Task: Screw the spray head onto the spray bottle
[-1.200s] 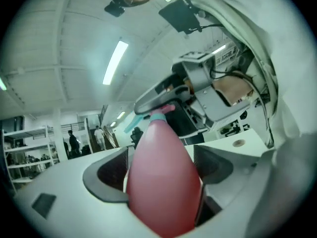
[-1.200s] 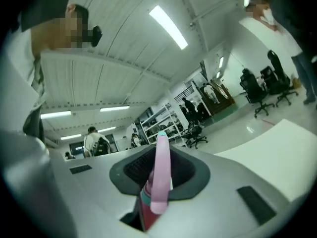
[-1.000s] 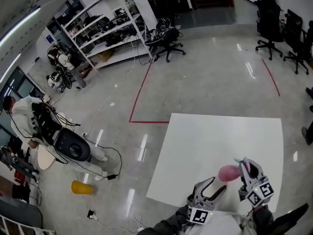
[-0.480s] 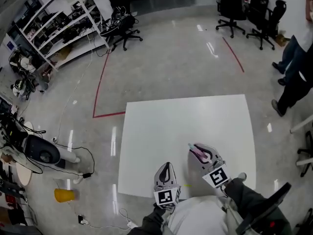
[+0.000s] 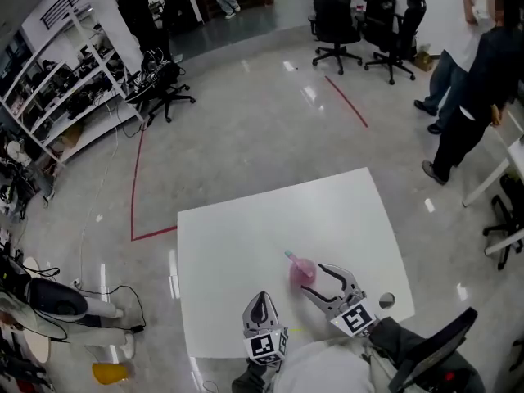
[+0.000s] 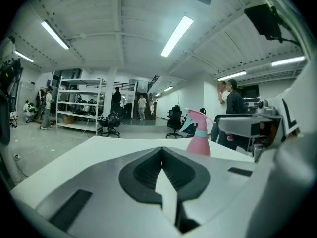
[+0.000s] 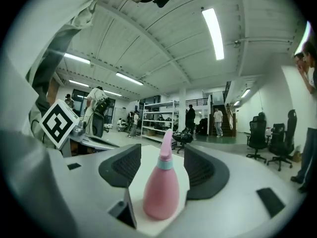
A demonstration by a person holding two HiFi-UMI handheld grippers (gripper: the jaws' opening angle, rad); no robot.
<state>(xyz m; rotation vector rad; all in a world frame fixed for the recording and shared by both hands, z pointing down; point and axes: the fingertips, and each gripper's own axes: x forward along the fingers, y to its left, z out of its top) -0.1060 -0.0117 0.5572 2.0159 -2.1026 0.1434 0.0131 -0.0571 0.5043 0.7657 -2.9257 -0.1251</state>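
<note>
A pink spray bottle (image 5: 300,271) with its spray head on top stands upright on the white table (image 5: 246,236). My right gripper (image 5: 312,278) is open around it. Its jaws have just been opening, and the bottle (image 7: 162,192) stands between them with a gap on each side. The right gripper (image 7: 162,155) points level along the tabletop. My left gripper (image 5: 262,303) is shut with nothing in it, at the table's near edge left of the bottle. In the left gripper view the bottle (image 6: 199,142) stands ahead to the right of the left gripper (image 6: 162,153).
A small round object (image 5: 386,300) lies on the table near the right edge. People (image 5: 471,64) stand beyond the table's far right corner. Office chairs (image 5: 360,15) are at the back, and shelving (image 5: 49,97) lines the far left.
The right gripper came down with the pink bottle, which now stands on the table, and its jaws spread apart. The left gripper's jaws went from apart to shut. The head view shifted.
</note>
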